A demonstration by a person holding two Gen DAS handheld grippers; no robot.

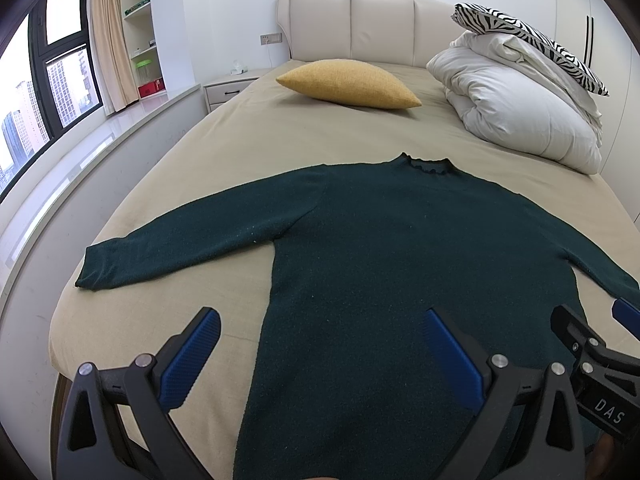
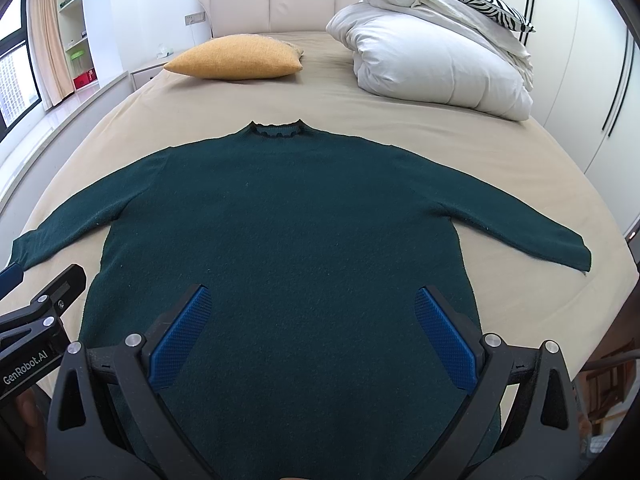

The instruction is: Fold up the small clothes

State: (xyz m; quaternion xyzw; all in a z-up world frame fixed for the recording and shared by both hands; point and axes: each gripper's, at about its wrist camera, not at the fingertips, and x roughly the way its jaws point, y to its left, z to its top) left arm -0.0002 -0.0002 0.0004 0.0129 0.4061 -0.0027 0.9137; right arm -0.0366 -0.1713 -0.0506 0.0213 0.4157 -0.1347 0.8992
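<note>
A dark green sweater lies flat and face up on the beige bed, collar toward the headboard, hem toward the foot of the bed where both tools are held. Its long axis runs hem to collar, straight ahead of both cameras; the two sleeves are spread outward and angled down toward the hem, left sleeve and right sleeve each fully extended. The left gripper hangs over the lower left edge of the body, its jaws released and wide apart, one finger over bare sheet and the other over the knit, nothing between them. The right gripper hangs over the lower middle of the body, jaws likewise spread and empty. Whether either finger set touches the fabric cannot be told. Judgement: no fold has been made; the garment appears laid out ready for the first one. The left sleeve cuff lies forward and to the left of the left gripper, which is the nearer tool to it; the right cuff lies forward and to the right of the right gripper. A yellow cushion and a folded white duvet sit well apart, near the headboard.
</note>
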